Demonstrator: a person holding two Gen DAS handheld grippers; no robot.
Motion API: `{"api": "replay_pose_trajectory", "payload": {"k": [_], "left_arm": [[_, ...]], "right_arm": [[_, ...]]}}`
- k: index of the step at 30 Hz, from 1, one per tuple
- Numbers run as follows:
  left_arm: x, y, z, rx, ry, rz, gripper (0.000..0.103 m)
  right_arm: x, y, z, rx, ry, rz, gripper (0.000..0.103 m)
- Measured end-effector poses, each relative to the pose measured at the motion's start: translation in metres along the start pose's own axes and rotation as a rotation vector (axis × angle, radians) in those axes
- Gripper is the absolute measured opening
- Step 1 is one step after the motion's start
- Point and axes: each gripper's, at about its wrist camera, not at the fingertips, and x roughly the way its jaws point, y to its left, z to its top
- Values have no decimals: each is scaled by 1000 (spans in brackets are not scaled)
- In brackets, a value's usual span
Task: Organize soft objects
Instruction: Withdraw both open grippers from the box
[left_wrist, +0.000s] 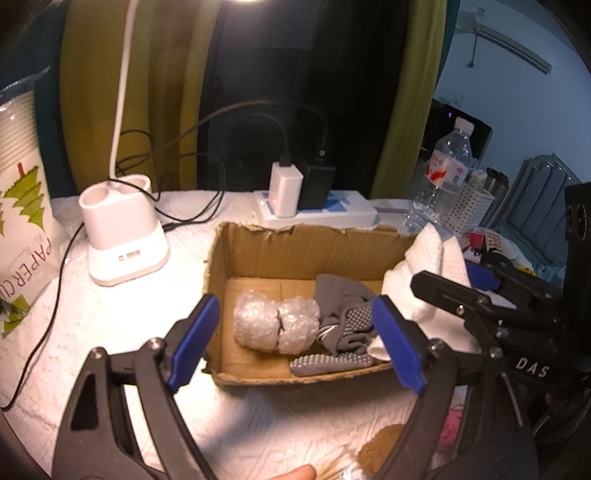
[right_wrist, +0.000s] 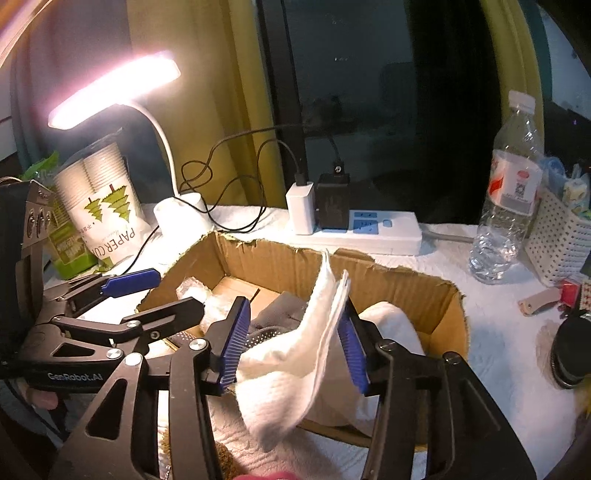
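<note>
An open cardboard box (left_wrist: 258, 251) sits on the white table cover. Inside lie a roll of bubble wrap (left_wrist: 275, 325) and grey dotted gloves (left_wrist: 343, 325). My left gripper (left_wrist: 295, 343) is open and empty, hovering over the box's near edge. A white towel (right_wrist: 295, 354) drapes over the box's (right_wrist: 406, 288) near right corner, also seen in the left wrist view (left_wrist: 432, 280). My right gripper (right_wrist: 291, 347) is open with the towel lying between its blue pads, touching the right pad (right_wrist: 351, 350).
A white desk lamp base (left_wrist: 122, 229) stands left of the box, a power strip with chargers (left_wrist: 317, 210) behind it. A paper cup pack (left_wrist: 22, 177) is far left. A water bottle (right_wrist: 513, 184) and perforated basket (right_wrist: 561, 243) stand right. Cables run across the cover.
</note>
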Motion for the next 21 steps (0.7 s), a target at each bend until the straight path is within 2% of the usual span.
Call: {"api": "replay_pose_trajectory", "payload": {"k": [7,11,21], "left_arm": [[-23,-1,-1,-3,-33,-4,86],[-32,-3,-4,-3,-39,-10,86],[-51,-12,-16,9,-50,-19,86]], "right_arm": [[-16,5,-3,-26,-18,-88,58],[-11,3,-10,-41,30,-118,63],[-46,10,-16,-33,-13,-111,64]]}}
